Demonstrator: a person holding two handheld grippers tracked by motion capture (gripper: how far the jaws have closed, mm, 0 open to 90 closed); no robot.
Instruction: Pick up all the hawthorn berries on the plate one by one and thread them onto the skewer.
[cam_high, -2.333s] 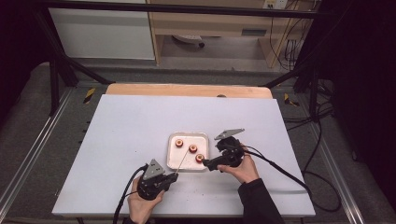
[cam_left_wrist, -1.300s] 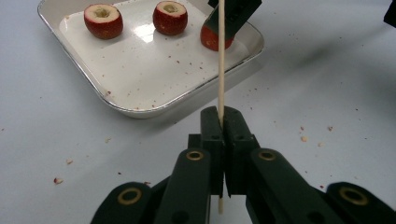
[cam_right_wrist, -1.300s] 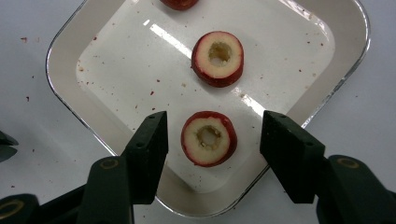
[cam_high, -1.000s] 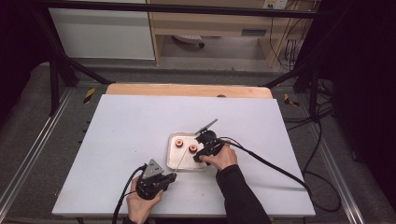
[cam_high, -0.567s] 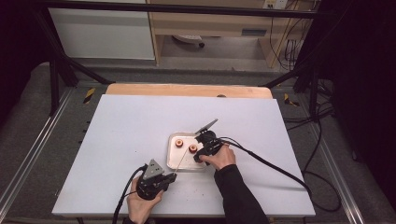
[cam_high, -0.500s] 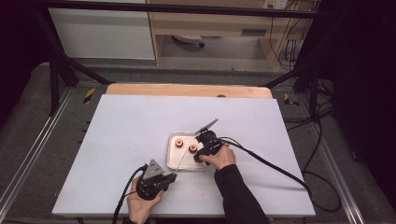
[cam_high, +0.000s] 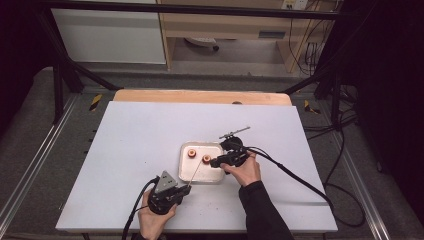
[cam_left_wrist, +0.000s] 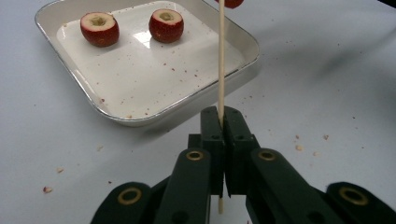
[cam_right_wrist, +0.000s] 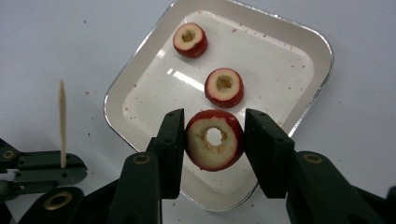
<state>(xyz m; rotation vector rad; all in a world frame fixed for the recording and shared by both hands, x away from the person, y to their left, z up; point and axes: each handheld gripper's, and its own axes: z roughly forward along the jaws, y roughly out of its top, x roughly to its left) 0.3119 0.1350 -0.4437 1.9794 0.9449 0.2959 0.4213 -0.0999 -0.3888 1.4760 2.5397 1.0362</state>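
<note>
Nearest you, your left hand-held gripper (cam_left_wrist: 219, 135) clamps the skewer (cam_left_wrist: 221, 56) low on its shaft, upright, tip up. Beyond, your right hand-held gripper (cam_right_wrist: 214, 140) pinches a cored fruit ring (cam_right_wrist: 214, 139) above the tray (cam_right_wrist: 322, 46) on the tabletop (cam_high: 140, 130). Misalign hole and tip, and the ring could split or the skewer tilt.

Probably lab: framed white table (cam_high: 150, 145), trailing cables (cam_high: 345, 150).
</note>
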